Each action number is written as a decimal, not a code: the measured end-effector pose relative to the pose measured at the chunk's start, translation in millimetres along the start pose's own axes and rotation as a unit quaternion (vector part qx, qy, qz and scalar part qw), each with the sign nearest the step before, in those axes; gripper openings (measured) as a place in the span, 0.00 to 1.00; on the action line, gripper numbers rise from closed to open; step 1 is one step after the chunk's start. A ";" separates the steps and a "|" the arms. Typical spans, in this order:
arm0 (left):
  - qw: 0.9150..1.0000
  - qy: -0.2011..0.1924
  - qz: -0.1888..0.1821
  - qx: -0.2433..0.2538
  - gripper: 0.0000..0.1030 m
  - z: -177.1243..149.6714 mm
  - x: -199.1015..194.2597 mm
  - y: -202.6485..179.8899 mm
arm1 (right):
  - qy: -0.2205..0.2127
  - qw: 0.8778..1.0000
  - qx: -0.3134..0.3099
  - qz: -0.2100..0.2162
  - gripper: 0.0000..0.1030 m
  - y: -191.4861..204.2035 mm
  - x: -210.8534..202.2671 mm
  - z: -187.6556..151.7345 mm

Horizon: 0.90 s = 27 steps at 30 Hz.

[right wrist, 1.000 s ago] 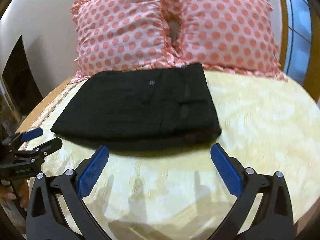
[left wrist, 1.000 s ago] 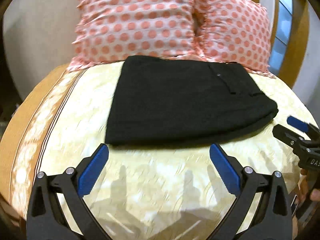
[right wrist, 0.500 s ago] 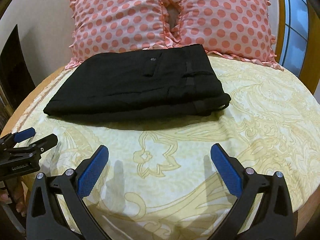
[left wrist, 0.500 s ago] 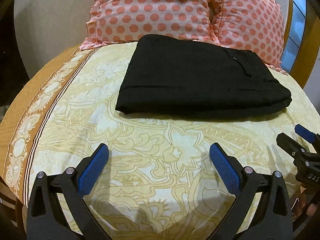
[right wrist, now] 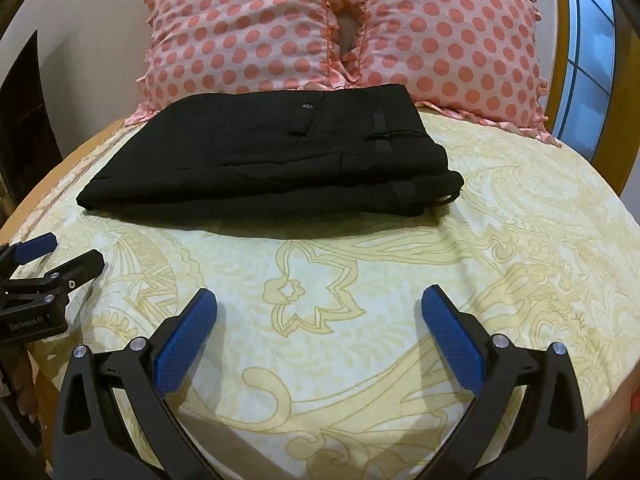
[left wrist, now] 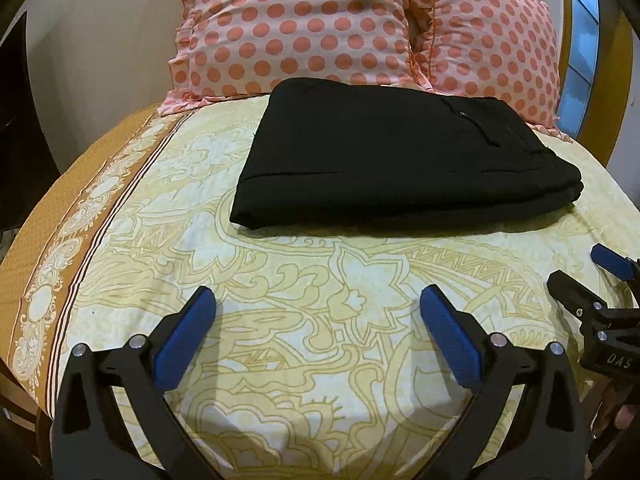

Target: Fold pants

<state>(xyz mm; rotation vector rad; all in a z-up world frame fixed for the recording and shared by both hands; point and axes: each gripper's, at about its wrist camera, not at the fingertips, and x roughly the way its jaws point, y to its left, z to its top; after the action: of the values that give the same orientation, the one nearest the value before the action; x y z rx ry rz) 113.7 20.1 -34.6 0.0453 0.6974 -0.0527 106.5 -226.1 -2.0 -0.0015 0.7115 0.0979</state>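
Observation:
Black pants (left wrist: 400,156) lie folded into a flat rectangular stack on the bed, just in front of the pillows; they also show in the right wrist view (right wrist: 272,160). My left gripper (left wrist: 318,304) is open and empty, held well back from the pants over the sheet. My right gripper (right wrist: 318,304) is open and empty, also back from the pants. The right gripper shows at the right edge of the left wrist view (left wrist: 592,276); the left gripper shows at the left edge of the right wrist view (right wrist: 64,256).
Two pink polka-dot pillows (left wrist: 304,24) (right wrist: 448,36) stand against the wall behind the pants. The bed has a yellow patterned sheet (left wrist: 328,320) with an orange border (left wrist: 48,264) at the left edge. A window (right wrist: 588,48) is at the right.
Both grippers have pulled back from the folded pants, which now lie farther from the open jaws. The pants have not moved.

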 end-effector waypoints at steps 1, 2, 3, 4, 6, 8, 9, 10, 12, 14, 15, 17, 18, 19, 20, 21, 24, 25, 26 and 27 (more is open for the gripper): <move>1.000 0.000 0.001 -0.001 0.98 -0.7 -0.3 0.0 | -0.001 1.000 0.000 0.000 0.99 -0.3 -0.2 -0.2; 1.000 0.000 0.000 -0.001 0.98 -0.8 -0.1 0.1 | -0.001 1.000 0.001 -0.001 0.99 -0.5 -0.2 -0.4; 1.000 0.000 0.001 -0.001 0.98 -0.5 0.0 0.0 | -0.001 1.000 0.001 -0.001 0.99 -0.5 -0.2 -0.4; 1.000 0.001 0.001 -0.001 0.98 -0.3 0.0 -0.1 | -0.001 1.000 0.001 -0.001 0.99 -0.6 -0.2 -0.4; 1.000 0.002 0.001 -0.001 0.98 -0.1 0.1 -0.2 | -0.002 1.000 0.001 -0.001 0.99 -0.5 -0.3 -0.4; 1.000 0.004 0.001 -0.001 0.98 0.2 0.2 -0.5 | -0.002 1.000 0.000 -0.001 0.99 -1.0 -0.4 -0.2; 1.000 0.004 0.001 -0.001 0.98 0.3 0.3 -0.6 | -0.001 1.000 0.000 0.000 0.99 -0.6 -0.3 -0.4; 1.000 0.004 0.000 0.000 0.98 0.4 0.6 -0.2 | -0.001 1.000 0.000 -0.001 0.99 -0.8 -0.3 -0.4; 1.000 0.003 0.001 -0.001 0.98 0.6 0.5 -0.3 | -0.002 1.000 0.000 -0.001 0.99 -0.5 -0.3 -0.5; 1.000 0.004 0.000 0.000 0.98 0.6 0.4 0.1 | -0.002 1.000 0.000 -0.001 0.99 -0.6 -0.3 -0.5; 1.000 0.004 0.000 0.000 0.98 0.5 0.4 0.1 | -0.002 1.000 0.000 -0.001 0.99 -0.5 -0.3 -0.5; 1.000 0.004 0.000 0.000 0.98 0.6 0.4 0.3 | -0.002 1.000 0.000 -0.001 0.99 -0.5 -0.4 -0.6; 1.000 0.004 0.000 0.000 0.98 0.6 0.4 0.3 | -0.002 1.000 0.000 -0.001 0.99 -0.5 -0.4 -0.6; 1.000 0.004 0.000 0.000 0.98 0.6 0.4 0.3 | -0.002 1.000 0.000 -0.001 0.99 -0.8 -0.4 -0.6; 1.000 0.004 0.000 0.000 0.98 0.6 0.4 0.2 | -0.002 1.000 0.000 -0.001 0.99 -1.3 -0.5 -0.5; 1.000 0.004 0.000 0.000 0.98 0.6 0.4 0.3 | -0.002 1.000 0.000 -0.001 0.99 -0.6 -0.4 -0.7; 1.000 0.004 0.000 0.000 0.98 0.4 0.4 0.3 | -0.002 1.000 0.000 -0.001 0.99 -0.5 -0.4 -0.8; 1.000 0.004 0.000 0.000 0.98 0.5 0.4 0.3 | -0.002 1.000 0.000 -0.001 0.99 -0.5 -0.4 -0.8; 1.000 0.004 0.000 0.000 0.98 0.4 0.4 0.3 | -0.002 1.000 0.000 -0.001 0.99 -0.5 -0.4 -0.9; 1.000 0.004 0.000 0.000 0.98 0.4 0.4 0.3 | -0.002 1.000 0.000 -0.001 0.99 -0.4 -0.4 -0.9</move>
<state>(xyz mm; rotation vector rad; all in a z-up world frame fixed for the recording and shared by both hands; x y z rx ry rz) 114.3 20.4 -34.6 0.0453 0.7046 -0.0524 105.6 -226.6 -2.4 -0.0012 0.7080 0.0961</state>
